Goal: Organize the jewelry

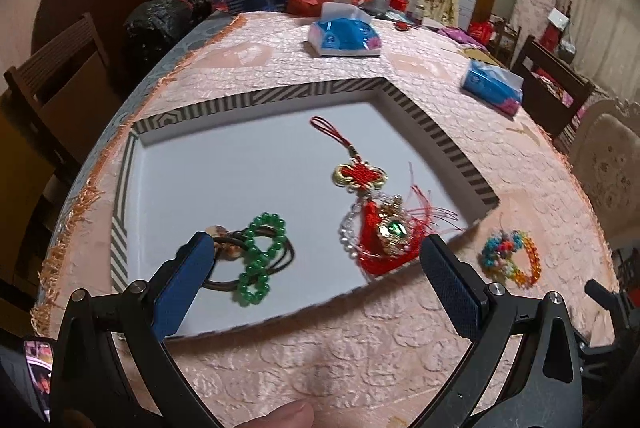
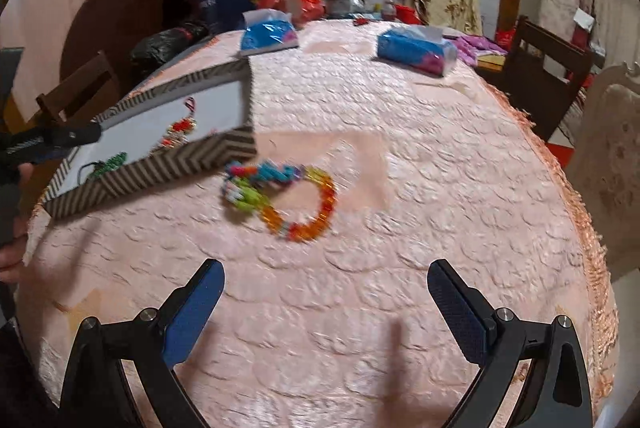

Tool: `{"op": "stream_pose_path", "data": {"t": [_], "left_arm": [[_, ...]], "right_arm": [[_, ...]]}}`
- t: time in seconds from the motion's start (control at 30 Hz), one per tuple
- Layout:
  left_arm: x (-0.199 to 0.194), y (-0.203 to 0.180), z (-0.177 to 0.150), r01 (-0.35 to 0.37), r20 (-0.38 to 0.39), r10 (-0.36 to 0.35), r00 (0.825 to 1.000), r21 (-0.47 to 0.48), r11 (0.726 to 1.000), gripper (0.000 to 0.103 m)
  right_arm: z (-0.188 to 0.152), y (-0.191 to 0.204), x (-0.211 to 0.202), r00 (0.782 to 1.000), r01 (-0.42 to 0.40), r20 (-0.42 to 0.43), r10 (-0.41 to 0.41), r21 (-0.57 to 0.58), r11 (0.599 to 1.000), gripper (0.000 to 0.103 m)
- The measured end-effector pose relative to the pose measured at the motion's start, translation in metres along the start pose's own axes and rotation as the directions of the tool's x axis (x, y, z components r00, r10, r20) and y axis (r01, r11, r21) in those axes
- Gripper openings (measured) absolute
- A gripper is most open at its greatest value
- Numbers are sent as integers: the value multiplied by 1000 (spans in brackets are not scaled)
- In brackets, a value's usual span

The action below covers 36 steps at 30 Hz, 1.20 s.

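Collecting the last loose piece: multicoloured beaded bracelet (image 2: pixel 286 202) lies mid-frame on pink cloth just outside the striped white-lined box (image 2: pixel 160 164); right gripper (image 2: pixel 326 292) and left gripper (image 1: pixel 316 268) gape empty; next, descend and pinch.

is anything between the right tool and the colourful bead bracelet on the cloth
Nothing visible. The right tool is open, with only bare pink tablecloth between it and the bead bracelet. The striped box sits just left of the bracelet, beside the path rather than across it.
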<state>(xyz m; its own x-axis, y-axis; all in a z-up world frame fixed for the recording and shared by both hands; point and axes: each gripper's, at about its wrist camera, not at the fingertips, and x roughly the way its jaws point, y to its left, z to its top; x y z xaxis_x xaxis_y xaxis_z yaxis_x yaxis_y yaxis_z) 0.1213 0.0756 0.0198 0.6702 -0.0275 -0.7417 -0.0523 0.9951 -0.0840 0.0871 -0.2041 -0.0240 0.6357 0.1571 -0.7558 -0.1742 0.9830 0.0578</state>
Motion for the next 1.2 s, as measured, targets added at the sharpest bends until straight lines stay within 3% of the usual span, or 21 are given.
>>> {"op": "stream_pose_path", "data": {"t": [0.73, 1.2], "left_arm": [[7, 7, 1, -42, -28, 41, 999, -28, 999, 103], [10, 8, 0, -32, -32, 31, 999, -28, 999, 103]], "right_arm": [[9, -25, 20, 996, 83, -17, -83, 11, 996, 101], [10, -40, 28, 998, 62, -33, -60, 97, 993, 101]]}}
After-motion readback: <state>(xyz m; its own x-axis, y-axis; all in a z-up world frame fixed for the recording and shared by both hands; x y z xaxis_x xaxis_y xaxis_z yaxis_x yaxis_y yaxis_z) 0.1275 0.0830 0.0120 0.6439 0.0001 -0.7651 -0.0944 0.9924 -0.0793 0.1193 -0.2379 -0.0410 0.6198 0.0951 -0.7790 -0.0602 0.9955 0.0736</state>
